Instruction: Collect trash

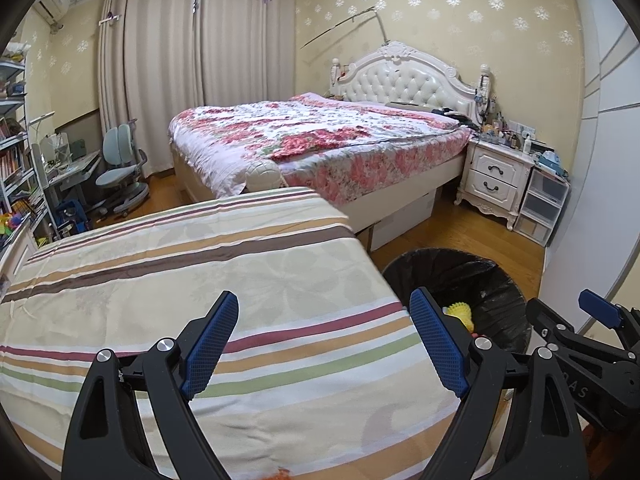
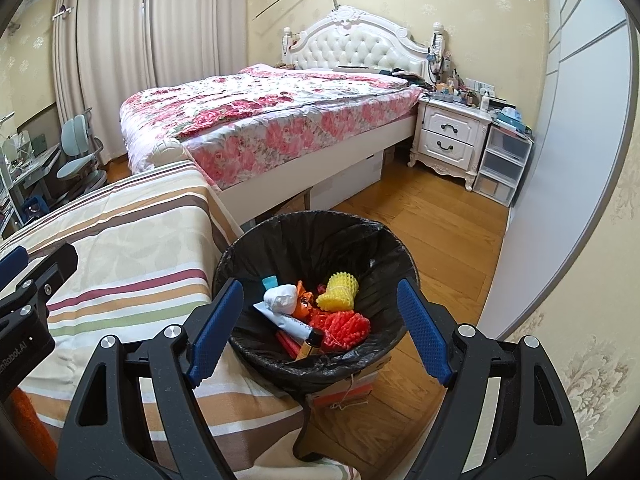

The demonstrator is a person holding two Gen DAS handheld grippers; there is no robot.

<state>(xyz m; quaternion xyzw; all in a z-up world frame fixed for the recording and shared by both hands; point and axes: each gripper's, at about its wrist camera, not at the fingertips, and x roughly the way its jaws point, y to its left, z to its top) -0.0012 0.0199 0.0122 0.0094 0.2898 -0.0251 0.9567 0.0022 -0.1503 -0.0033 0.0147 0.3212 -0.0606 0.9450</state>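
Note:
A round bin with a black liner [image 2: 320,236] stands on the wood floor beside a striped-cloth table [image 2: 132,240]. Inside lie a yellow foam net [image 2: 338,291], a red foam net [image 2: 347,326], a white crumpled wad [image 2: 280,298], a white tube [image 2: 285,322] and orange wrappers. My right gripper [image 2: 320,320] is open and empty, above the bin's near rim. My left gripper [image 1: 324,340] is open and empty over the striped cloth [image 1: 200,264]; the bin [image 1: 480,280] shows to its right with the yellow net [image 1: 460,314] visible. The right gripper's fingers [image 1: 600,312] show at the far right.
A bed with a floral quilt [image 1: 320,136] stands beyond the table. A white nightstand [image 1: 496,176] and plastic drawers [image 1: 544,208] are at the right by a white wardrobe. A desk, chair [image 1: 120,168] and shelves are on the left. Cardboard lies under the bin [image 2: 348,394].

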